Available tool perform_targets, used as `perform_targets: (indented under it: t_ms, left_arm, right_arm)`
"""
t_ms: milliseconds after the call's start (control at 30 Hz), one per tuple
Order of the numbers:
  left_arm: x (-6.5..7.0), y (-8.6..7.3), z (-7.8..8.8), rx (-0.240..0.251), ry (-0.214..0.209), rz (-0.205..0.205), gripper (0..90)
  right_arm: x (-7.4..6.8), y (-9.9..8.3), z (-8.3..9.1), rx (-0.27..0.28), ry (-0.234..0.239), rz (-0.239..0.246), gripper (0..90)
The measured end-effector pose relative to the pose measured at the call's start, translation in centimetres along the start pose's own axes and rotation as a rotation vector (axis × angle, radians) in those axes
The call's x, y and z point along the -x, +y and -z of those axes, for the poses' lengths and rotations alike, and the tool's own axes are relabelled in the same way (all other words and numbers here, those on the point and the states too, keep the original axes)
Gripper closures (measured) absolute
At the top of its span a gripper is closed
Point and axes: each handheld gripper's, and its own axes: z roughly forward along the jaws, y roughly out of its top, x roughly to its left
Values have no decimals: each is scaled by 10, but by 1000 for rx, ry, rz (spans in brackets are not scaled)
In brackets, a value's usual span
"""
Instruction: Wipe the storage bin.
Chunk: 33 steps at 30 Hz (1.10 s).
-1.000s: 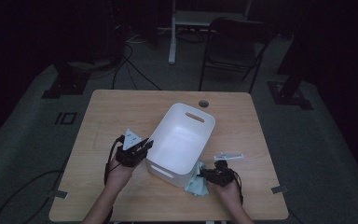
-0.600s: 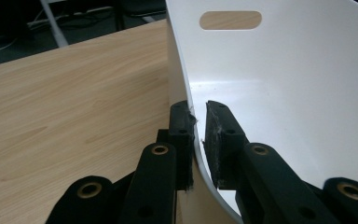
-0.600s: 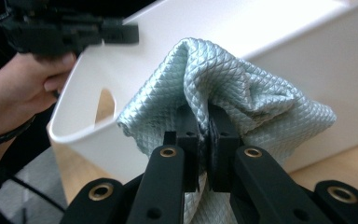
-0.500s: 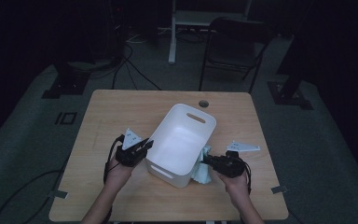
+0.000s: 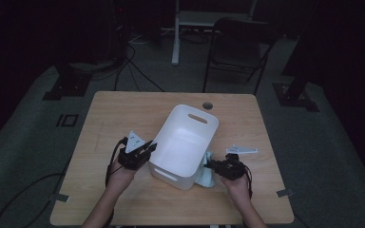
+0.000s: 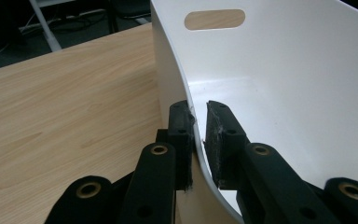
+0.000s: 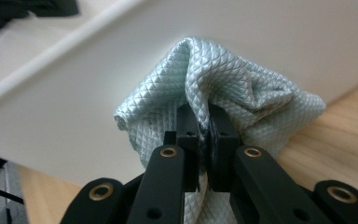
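Pinching: right tool (image 7: 204,122) tight on pale cloth (image 7: 223,84), left tool (image 6: 199,122) on white bin (image 6: 279,70) rim.

This looks like a lab or test room, not a home. One small wooden table (image 5: 123,114) stands alone in the middle of a dark room with a grey carpet floor (image 5: 38,156). Black cables (image 5: 133,71) run across the floor. Heavy black stand feet (image 5: 66,88) sit by the table corners. A black folding chair (image 5: 240,47) and a white desk frame (image 5: 176,33) stand behind it.
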Motion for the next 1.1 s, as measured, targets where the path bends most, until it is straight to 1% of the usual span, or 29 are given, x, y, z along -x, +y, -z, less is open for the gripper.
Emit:
perform_targets:
  t_ms: [100,167,200,300,367,400,433,500,567,633,667,700,800,900,933,967,1000,1033,1067,1100]
  left_arm:
    - [0,0,0,0,1,1,808]
    - [-1,0,0,1,-1,4,808]
    - [-1,0,0,-1,1,6,809]
    - [-2,0,1,3,-4,25,808]
    - [-2,0,1,1,0,16,808]
    - [-3,0,1,2,-1,23,804]
    - [-3,0,1,6,1,32,801]
    - [-2,0,0,3,14,34,785]
    - [-1,0,1,4,33,12,772]
    - [-2,0,1,6,28,16,750]
    - [-3,0,2,9,35,21,725]
    - [-4,1,3,16,35,28,710]
    - [-9,2,8,42,31,65,670]
    - [-13,2,11,55,27,83,626]
    - [-13,2,11,55,27,83,608]
    - [-14,2,12,53,19,89,608]
    - [-13,1,12,52,17,88,589]
    - [-13,1,12,57,13,92,584]
    - [-13,2,13,56,7,90,552]
    - [-13,2,14,57,3,90,543]
  right_arm:
    - [7,-4,-6,-19,-9,-17,856]
    - [9,-5,-8,-22,-12,-22,856]
    - [13,-7,-11,-38,-24,-27,856]
    - [21,-12,-20,-64,-48,-44,856]
    - [26,-16,-24,-73,-51,-67,856]
    - [28,-16,-26,-81,-60,-65,855]
    - [30,-17,-28,-83,-61,-71,855]
    - [32,-17,-28,-82,-57,-77,855]
    - [31,-16,-27,-84,-56,-74,855]
    - [30,-13,-22,-69,-59,-67,855]
    - [29,-10,-17,-54,-61,-63,856]
    - [29,-7,-9,-31,-69,-59,855]
    - [30,1,9,32,-74,-67,855]
    - [33,9,32,93,-95,-68,855]
    - [33,9,32,93,-95,-68,855]
    - [34,11,36,104,-103,-69,855]
    - [39,14,47,130,-130,-75,855]
    - [42,14,50,136,-145,-79,855]
    - [45,14,54,142,-159,-84,855]
    - [48,14,57,146,-170,-89,855]
